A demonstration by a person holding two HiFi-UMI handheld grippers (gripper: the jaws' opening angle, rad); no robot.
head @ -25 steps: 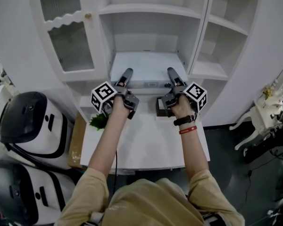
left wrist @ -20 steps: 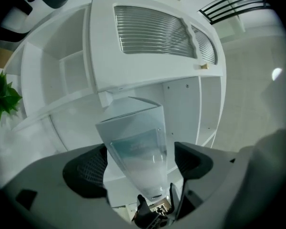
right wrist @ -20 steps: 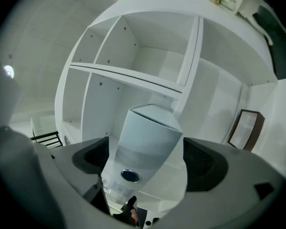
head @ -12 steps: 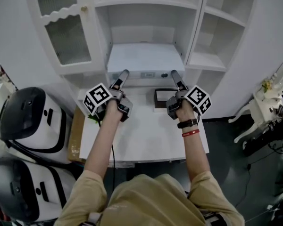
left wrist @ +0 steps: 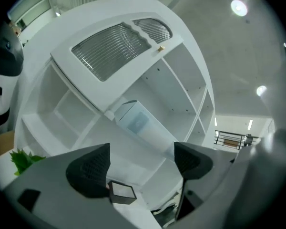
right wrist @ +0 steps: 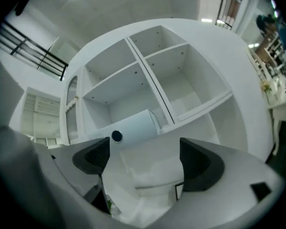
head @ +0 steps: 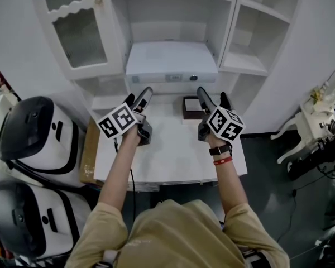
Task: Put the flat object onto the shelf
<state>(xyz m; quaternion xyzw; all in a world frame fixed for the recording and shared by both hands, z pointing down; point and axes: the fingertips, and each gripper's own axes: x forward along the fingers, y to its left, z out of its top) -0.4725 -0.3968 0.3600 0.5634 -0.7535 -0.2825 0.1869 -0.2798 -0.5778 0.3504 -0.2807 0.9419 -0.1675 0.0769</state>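
Note:
The flat object, a white slab-shaped box [head: 171, 60] with a dark round button on its front face, lies on the low middle shelf of the white cabinet [head: 234, 66]. It also shows in the left gripper view as the box [left wrist: 136, 120] and in the right gripper view as the box [right wrist: 133, 125]. My left gripper [head: 138, 97] and right gripper [head: 213, 99] hang over the white table [head: 173, 155], in front of the box and apart from it. Both the left gripper [left wrist: 140, 166] and the right gripper [right wrist: 145, 161] stand open with nothing between their jaws.
A small dark square box [head: 191, 106] sits at the back of the table between the grippers. A green leafy plant [left wrist: 24, 157] lies at the table's left. Two white and black machines [head: 33, 133] stand to the left. A ribbed-glass cabinet door [head: 81, 35] is shut.
Both grippers have drawn back from the front edge of the flat box toward the person. The box stays on the shelf.

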